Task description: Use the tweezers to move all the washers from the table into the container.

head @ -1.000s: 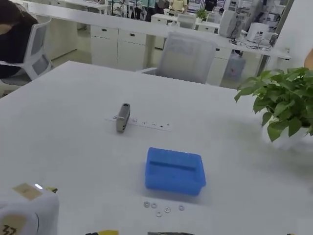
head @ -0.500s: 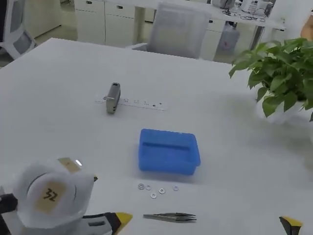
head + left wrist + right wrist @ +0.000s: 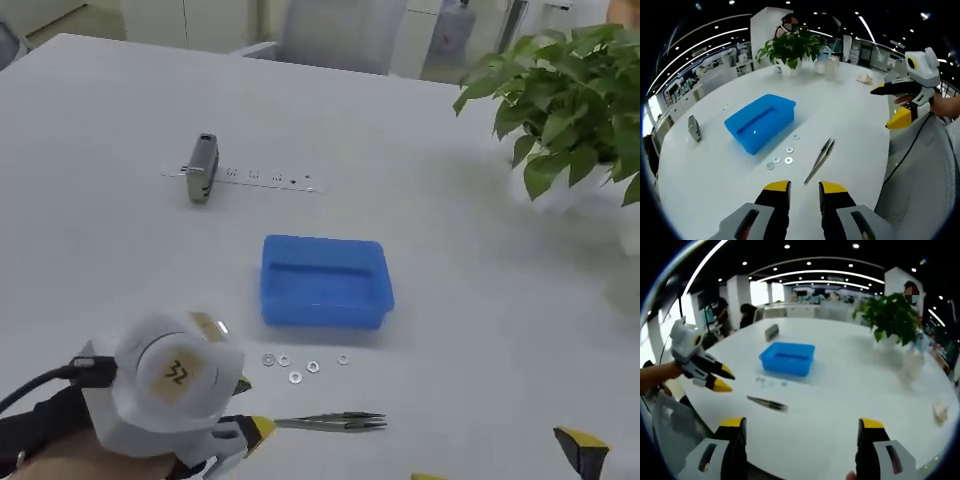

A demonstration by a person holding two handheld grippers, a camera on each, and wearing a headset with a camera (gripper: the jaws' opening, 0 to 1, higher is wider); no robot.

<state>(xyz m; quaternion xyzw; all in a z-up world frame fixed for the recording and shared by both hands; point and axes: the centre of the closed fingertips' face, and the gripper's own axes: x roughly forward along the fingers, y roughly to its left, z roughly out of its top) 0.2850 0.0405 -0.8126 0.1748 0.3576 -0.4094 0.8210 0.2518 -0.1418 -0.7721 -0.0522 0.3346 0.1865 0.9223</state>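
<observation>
1. Container of blue plastic, rectangular, stands ahead-left of the left gripper.
2. Left gripper's jaws are slightly apart, empty; the right gripper is wide apart and farther off.
3. Slim metal tweezers lie just ahead of the left jaws, with the long axis pointing away.
4. Small metal washers lie between tweezers and container.

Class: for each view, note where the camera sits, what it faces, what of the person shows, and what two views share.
Head view: on the headset, looking down at container, washers, tweezers; left gripper low left.
Left gripper view: on that gripper, facing the tweezers; right gripper at right.
Right gripper view: on that gripper, facing the container; a hand at left.
Both gripper views share the tweezers.
</observation>
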